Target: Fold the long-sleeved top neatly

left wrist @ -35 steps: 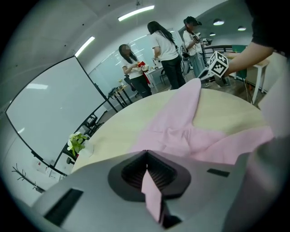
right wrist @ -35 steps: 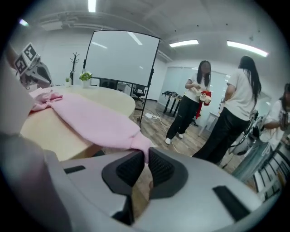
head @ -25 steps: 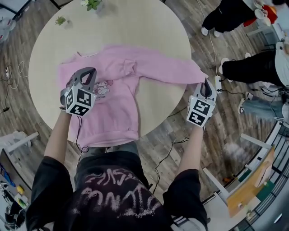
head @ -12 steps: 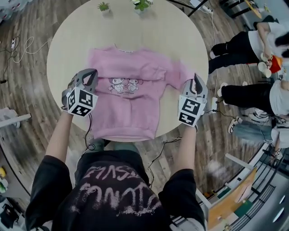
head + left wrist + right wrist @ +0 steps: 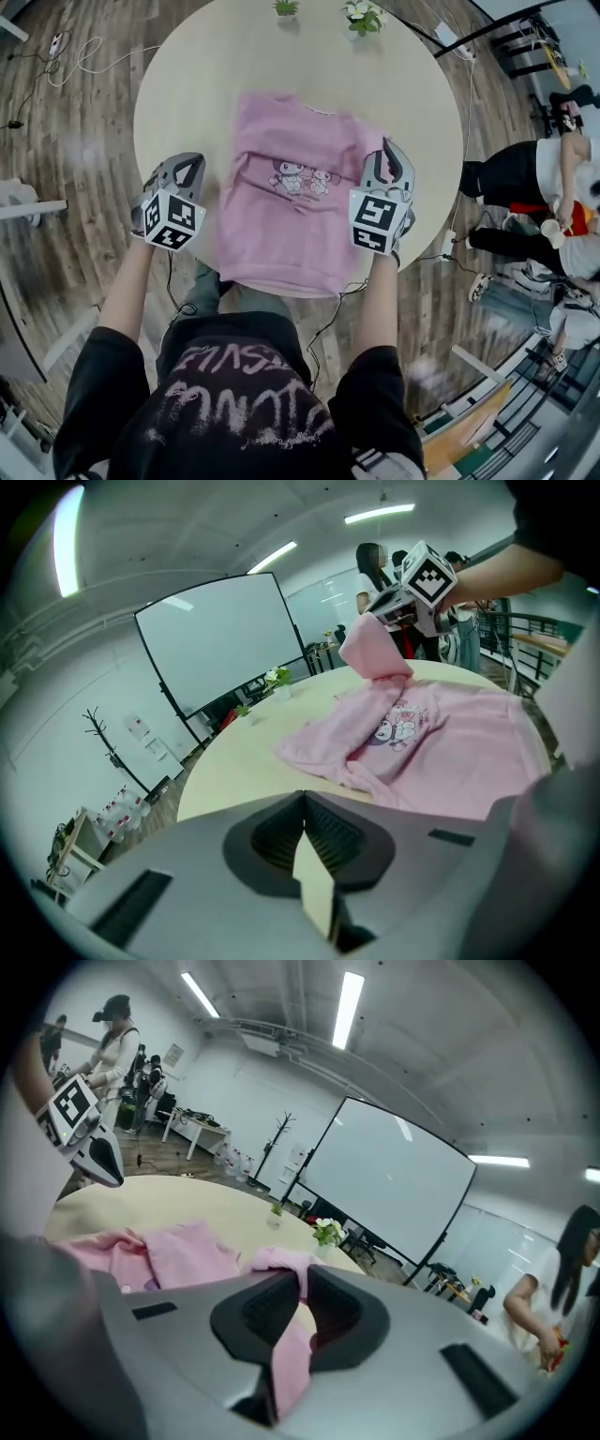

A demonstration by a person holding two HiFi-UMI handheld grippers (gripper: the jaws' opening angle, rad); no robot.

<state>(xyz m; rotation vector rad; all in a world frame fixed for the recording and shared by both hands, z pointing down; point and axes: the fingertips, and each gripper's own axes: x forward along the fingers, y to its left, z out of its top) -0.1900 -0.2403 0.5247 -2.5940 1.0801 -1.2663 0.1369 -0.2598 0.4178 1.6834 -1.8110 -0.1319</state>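
So, nearest first: left gripper [image 5: 190, 161] hangs over the near-left rim of the round table [image 5: 187, 84]. Its jaws are fully closed w/ nothing in them, and it's clear of the cloth. Right gripper [image 5: 391, 148] is clamped on the right sleeve [image 5: 286, 1358], a strip of pink fabric running thru the jaws. It sits over the garment's right edge w/ the sleeve end lifted off the table.

The pink long-sleeved top [image 5: 281, 234] lies front up, hem at the near rim, cartoon print [image 5: 305, 176] mid-chest, collar on the far side. No sleeve sticks out on the left, so prob already folded in, a bit bunched.

Est approx halfway. Left to do: lay right sleeve across body, smooth, then fold hem up to collar.

Two small potted plants [image 5: 285, 7] at far rim, not in the way.
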